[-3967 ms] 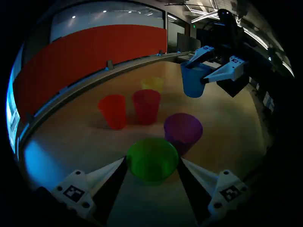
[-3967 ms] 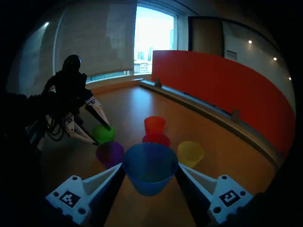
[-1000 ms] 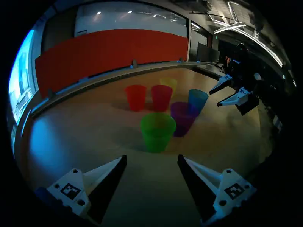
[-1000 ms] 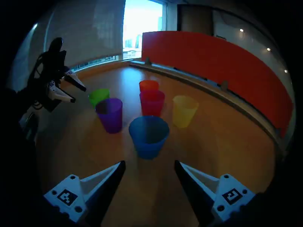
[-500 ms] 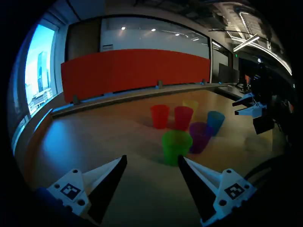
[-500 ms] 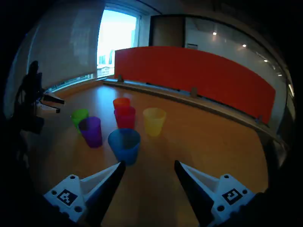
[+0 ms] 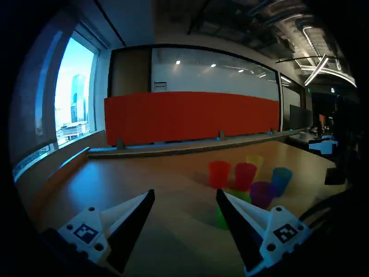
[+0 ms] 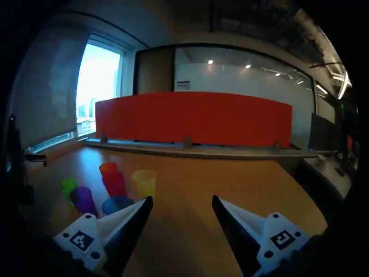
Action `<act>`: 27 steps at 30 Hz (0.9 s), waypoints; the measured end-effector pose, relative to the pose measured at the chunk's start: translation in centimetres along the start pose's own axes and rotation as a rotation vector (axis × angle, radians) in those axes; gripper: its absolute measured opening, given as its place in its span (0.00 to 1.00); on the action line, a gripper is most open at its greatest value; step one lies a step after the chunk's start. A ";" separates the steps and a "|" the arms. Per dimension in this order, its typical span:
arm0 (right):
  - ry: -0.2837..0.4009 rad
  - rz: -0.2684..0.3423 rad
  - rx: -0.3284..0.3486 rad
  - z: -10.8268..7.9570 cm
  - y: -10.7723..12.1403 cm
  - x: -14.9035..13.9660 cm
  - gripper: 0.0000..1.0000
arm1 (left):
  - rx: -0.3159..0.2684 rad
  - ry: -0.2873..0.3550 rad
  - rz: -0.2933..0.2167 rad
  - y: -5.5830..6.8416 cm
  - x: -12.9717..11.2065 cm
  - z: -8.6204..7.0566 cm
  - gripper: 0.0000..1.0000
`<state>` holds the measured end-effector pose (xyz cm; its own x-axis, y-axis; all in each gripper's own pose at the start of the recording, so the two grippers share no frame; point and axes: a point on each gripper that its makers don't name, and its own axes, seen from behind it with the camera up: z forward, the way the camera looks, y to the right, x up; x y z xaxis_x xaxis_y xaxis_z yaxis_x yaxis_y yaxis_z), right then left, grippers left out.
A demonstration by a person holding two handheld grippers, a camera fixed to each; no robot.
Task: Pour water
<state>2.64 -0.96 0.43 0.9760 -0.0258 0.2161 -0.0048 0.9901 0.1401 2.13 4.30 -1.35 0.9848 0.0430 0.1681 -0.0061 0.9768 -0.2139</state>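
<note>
Your left gripper and right gripper are both spread wide; the blue cup stands upright just beside the red cup.

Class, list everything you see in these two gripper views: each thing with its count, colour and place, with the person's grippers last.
orange cup: one, orange, back of the cluster
red cup: one, red, just in front of the orange cup
yellow cup: one, yellow, right of the red cup in the right gripper view
green cup: one, green, far left of the cluster
purple cup: one, purple, beside the green cup
blue cup: one, blue, nearest, partly behind a finger
table: one, brown wood, under the cups
partition: one, red, beyond the table's far edge
window: one, bright, at left
left gripper: one, white, open, empty
right gripper: one, white, open, empty
</note>
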 end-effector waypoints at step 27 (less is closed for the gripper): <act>0.197 -0.015 -0.211 -1.4 0.4 3.6 0.99 | 0.140 0.135 -0.061 -1.2 1.1 -0.7 1.00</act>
<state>6.46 -0.49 -0.06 0.9992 -0.0341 0.0205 0.0354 0.9971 -0.0669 3.35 3.01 -1.60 0.9984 -0.0364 0.0439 0.0394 0.9968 -0.0697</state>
